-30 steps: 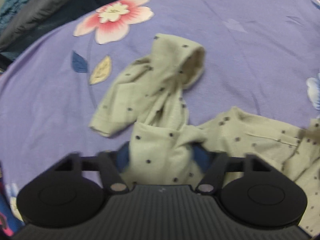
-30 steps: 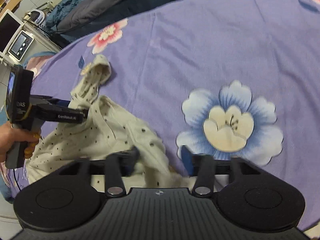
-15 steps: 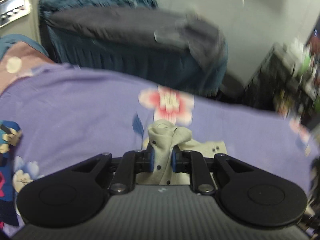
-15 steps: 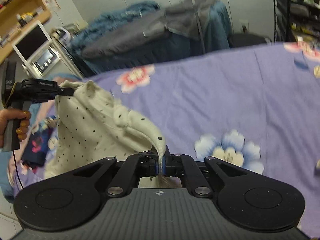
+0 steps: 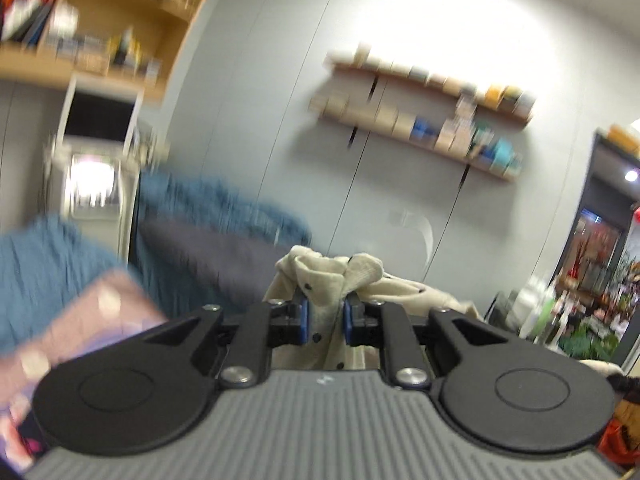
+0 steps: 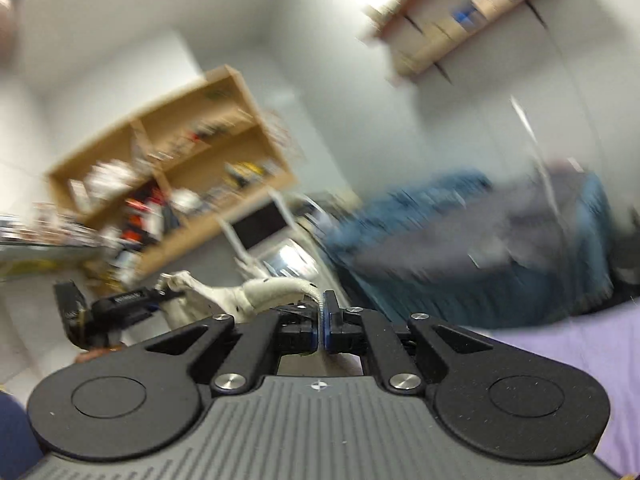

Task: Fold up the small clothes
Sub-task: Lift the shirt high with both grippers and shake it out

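Both my grippers pinch the garment (image 5: pixel 325 312): left gripper (image 5: pixel 325 319) on a bunched fold, right gripper (image 6: pixel 321 322) on its thin edge.

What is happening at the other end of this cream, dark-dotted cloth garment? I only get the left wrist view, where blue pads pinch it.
Observer: The right gripper is shut on a thin edge of the cream dotted garment.
Visitor: Is the cloth lying on anything?
Observer: No. It stretches through the air across to the left gripper.
Visitor: Who carries that one?
Observer: A bit of a hand shows under its handle.
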Demonstrator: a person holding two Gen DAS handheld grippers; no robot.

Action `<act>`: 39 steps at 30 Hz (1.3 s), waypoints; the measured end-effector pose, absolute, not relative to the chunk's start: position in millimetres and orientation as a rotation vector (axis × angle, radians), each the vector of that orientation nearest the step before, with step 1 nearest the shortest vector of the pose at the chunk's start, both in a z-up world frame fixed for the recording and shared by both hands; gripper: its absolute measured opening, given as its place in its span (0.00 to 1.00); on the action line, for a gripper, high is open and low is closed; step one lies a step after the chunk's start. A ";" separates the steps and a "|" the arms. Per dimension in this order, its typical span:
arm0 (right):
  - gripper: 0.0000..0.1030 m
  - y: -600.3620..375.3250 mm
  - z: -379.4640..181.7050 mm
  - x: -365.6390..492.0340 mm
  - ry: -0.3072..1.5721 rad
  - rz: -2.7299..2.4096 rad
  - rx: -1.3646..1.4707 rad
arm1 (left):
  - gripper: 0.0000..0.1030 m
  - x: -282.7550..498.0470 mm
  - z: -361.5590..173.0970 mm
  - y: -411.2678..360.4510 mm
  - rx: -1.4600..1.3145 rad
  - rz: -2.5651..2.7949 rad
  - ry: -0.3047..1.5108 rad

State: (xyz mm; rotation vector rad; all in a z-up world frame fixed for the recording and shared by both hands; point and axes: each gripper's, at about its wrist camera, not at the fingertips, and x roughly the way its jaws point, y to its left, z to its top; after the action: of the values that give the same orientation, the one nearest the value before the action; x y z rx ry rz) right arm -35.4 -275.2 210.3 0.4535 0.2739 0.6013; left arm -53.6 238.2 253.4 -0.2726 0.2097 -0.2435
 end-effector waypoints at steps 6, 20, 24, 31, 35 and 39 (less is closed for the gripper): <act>0.06 -289.5 256.8 -41.2 0.110 0.739 0.486 | 0.15 -105.7 326.7 230.1 -0.242 -0.398 0.108; 0.06 -300.3 263.0 -9.8 0.058 0.674 0.542 | 0.16 -67.9 326.6 214.7 -0.276 -0.460 0.105; 0.06 -303.4 206.7 70.6 0.244 0.487 0.550 | 0.16 37.2 257.2 195.7 -0.300 -0.435 0.312; 0.06 -298.3 78.6 192.1 0.554 0.152 0.441 | 0.22 213.1 84.5 140.3 -0.254 -0.307 0.680; 0.09 -300.6 12.4 221.6 0.672 -0.069 0.441 | 0.43 265.6 -5.7 103.8 -0.137 -0.210 0.840; 0.69 -300.9 -20.5 227.4 0.735 -0.156 0.378 | 0.70 287.8 -62.8 93.6 -0.107 -0.162 0.950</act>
State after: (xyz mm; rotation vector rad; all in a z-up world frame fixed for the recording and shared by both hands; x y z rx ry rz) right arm 227.4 -300.9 -20.5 0.3781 0.7351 -0.1562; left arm 287.8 93.6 -62.8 -0.1072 0.9496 -0.1617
